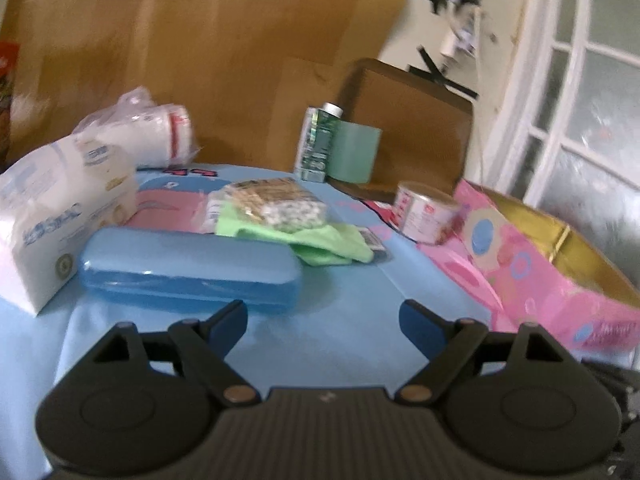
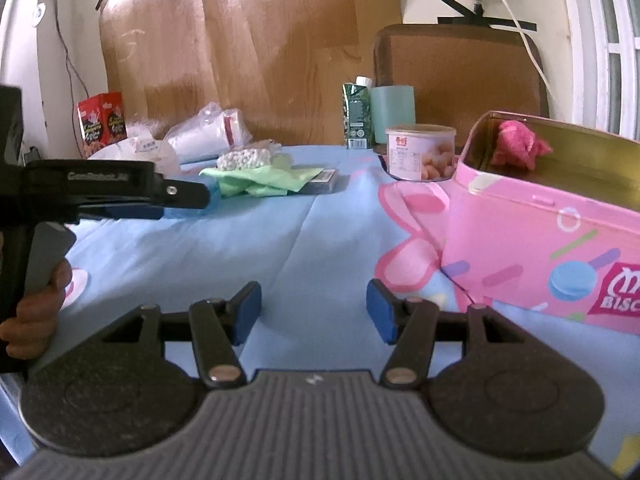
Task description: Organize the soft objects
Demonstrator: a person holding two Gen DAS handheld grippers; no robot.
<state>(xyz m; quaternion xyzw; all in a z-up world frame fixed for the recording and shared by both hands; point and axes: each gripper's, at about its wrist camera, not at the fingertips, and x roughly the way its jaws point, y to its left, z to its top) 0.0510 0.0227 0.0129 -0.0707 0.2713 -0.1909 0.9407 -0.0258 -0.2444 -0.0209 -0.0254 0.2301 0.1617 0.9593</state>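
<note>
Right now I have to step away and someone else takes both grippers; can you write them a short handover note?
Left gripper: open, empty, over the blue sheet just short of the blue plastic case.
Right gripper: open, empty, beside the pink biscuit tin.
Done: a pink soft cloth already lies inside the tin.
Left: the green cloth is on the sheet with a bag of white beads on top; tissue packs stand at the left edge.

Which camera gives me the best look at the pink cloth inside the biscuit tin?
The right wrist view. It looks into the open pink tin and shows the pink cloth bunched in its far corner. The left wrist view shows only the tin's outer wall and gold lining; the cloth is not visible there.
</note>
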